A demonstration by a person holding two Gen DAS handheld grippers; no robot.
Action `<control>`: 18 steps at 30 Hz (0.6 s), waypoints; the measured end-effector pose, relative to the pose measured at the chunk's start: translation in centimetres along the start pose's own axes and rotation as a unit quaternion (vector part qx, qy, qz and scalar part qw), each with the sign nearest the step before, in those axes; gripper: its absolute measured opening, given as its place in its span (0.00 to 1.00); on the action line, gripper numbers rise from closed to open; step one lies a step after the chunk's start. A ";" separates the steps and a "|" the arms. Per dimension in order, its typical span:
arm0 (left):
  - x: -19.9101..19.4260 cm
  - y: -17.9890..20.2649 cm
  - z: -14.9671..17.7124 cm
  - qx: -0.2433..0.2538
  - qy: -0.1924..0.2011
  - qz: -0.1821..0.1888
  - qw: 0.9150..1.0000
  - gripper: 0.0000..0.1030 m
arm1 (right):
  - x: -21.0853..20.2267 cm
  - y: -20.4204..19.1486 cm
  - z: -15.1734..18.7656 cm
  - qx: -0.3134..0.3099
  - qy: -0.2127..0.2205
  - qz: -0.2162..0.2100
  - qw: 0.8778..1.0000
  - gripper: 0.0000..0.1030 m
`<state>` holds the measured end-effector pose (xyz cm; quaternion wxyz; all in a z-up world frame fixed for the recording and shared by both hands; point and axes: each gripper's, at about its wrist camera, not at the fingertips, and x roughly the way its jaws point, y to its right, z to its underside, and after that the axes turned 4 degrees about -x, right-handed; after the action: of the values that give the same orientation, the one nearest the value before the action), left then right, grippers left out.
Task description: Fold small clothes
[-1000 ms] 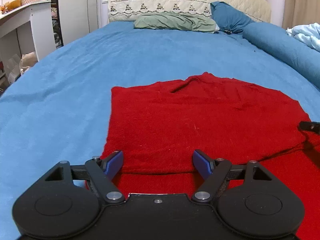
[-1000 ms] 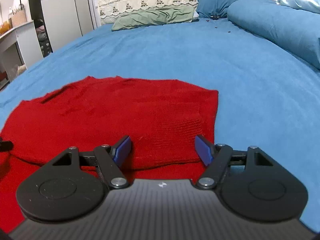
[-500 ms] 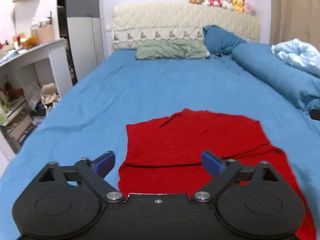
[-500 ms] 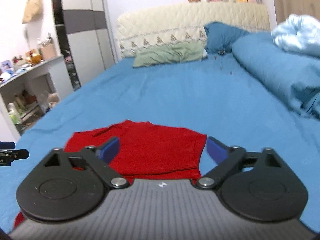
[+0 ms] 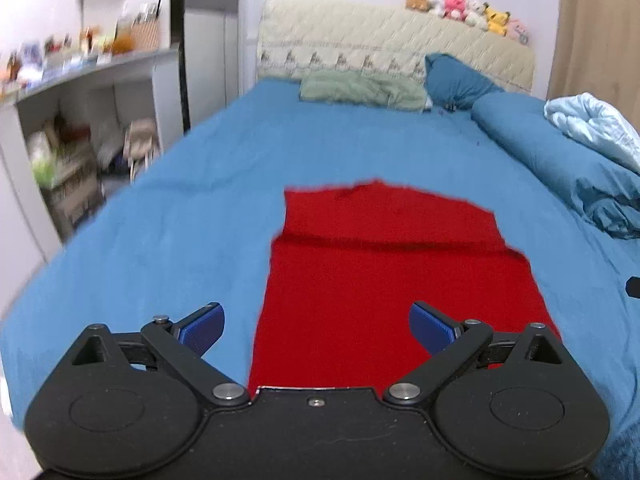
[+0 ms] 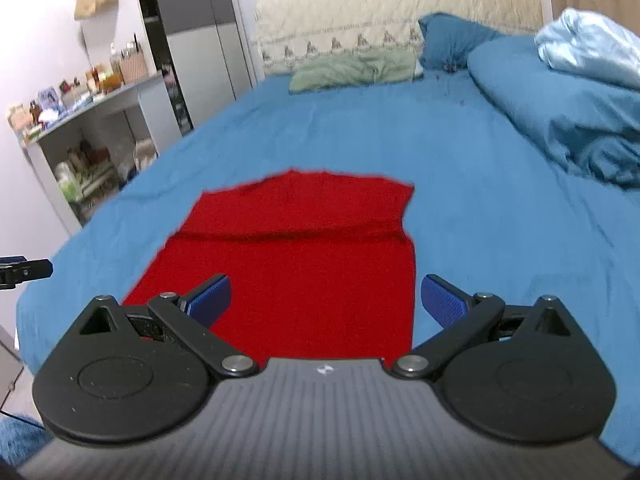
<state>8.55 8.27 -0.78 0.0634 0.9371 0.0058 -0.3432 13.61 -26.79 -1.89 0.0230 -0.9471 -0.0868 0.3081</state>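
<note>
Lying folded on blue bedspread (image 5: 192, 208): red garment (image 5: 384, 264); left gripper (image 5: 316, 326), right gripper (image 6: 325, 300) fingers spread wide, empty; no legible writing.

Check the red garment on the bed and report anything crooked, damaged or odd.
Nothing looks damaged. The red garment lies flat on the blue bedspread, with its far part folded over the near part. That folded edge runs slightly uneven and the right side flares a little, so the fold is not quite square. Both tools, left and right, are open above it.

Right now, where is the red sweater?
The red sweater lies flat on the blue bed, in front of both open grippers, nearer the foot than the green pillow by the headboard.
</note>
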 end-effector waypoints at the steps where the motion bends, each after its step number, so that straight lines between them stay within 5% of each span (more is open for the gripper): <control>1: 0.1 -0.4 0.8 -0.008 -0.010 0.003 1.000 0.98 | -0.2 -0.1 0.9 0.004 -0.007 0.003 1.000 1.00; 9: 3.4 -3.1 6.9 -0.026 -0.063 0.001 0.998 0.95 | 0.8 -0.1 8.6 0.047 -0.072 0.041 0.996 1.00; 18: 7.0 -4.9 9.9 -0.032 -0.090 0.004 0.995 0.73 | 3.7 -0.4 14.7 0.083 -0.124 0.097 0.984 1.00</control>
<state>7.28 11.72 -13.39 0.0952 0.9000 0.0072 -0.4253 7.81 -25.88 -15.87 0.0605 -0.9005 0.0295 0.4296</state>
